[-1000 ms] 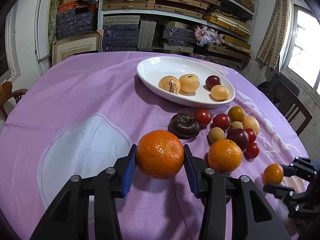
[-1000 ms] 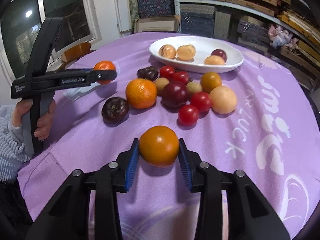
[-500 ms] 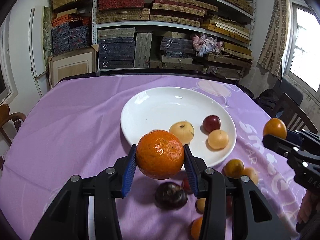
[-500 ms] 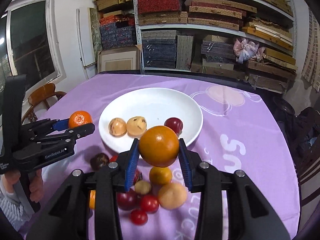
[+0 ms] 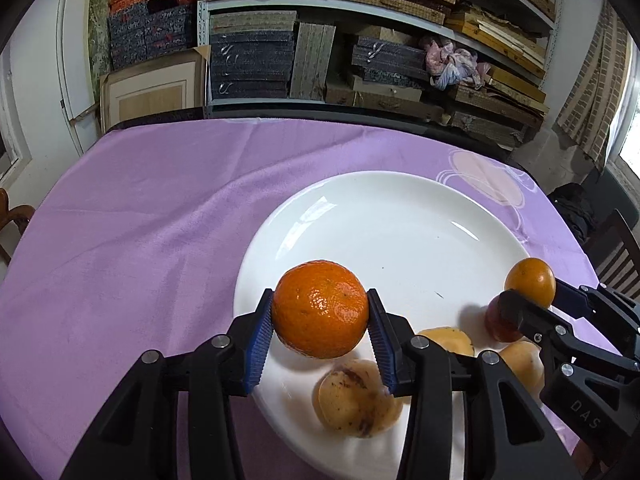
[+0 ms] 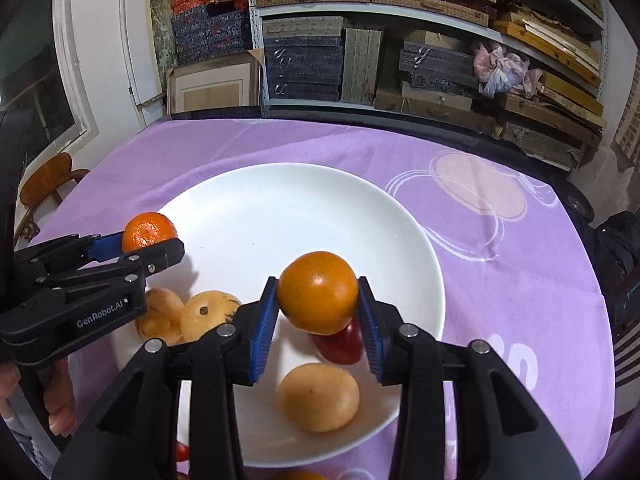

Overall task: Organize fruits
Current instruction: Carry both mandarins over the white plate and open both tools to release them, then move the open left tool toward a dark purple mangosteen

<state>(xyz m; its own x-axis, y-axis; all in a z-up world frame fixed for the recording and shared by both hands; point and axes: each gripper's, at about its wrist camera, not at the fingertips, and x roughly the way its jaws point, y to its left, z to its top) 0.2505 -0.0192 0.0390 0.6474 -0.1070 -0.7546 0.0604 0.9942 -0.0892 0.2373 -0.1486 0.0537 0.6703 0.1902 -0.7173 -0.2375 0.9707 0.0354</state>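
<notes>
My left gripper [image 5: 320,334] is shut on a bumpy tangerine [image 5: 320,314], held above the near left part of the white plate [image 5: 372,216]. The same gripper [image 6: 132,250] with its tangerine [image 6: 149,232] shows at the left of the right wrist view. My right gripper [image 6: 318,318] is shut on a smooth orange [image 6: 317,292] over the plate [image 6: 260,208]; that gripper [image 5: 532,304] and orange [image 5: 530,282] appear at the right in the left wrist view. On the plate lie yellow fruits [image 6: 318,397] [image 6: 208,314] and a dark red fruit [image 6: 340,344].
A purple cloth [image 5: 140,208] covers the round table. Shelves stacked with boxes [image 5: 360,40] stand behind the far edge. A wooden chair [image 6: 50,176] is at the left, a dark chair [image 5: 616,248] at the right. A hand [image 6: 60,404] grips the left tool.
Both grippers have carried their fruit forward from the loose pile to above the plate. The plate now fills the near view and the pile has dropped out of sight.
</notes>
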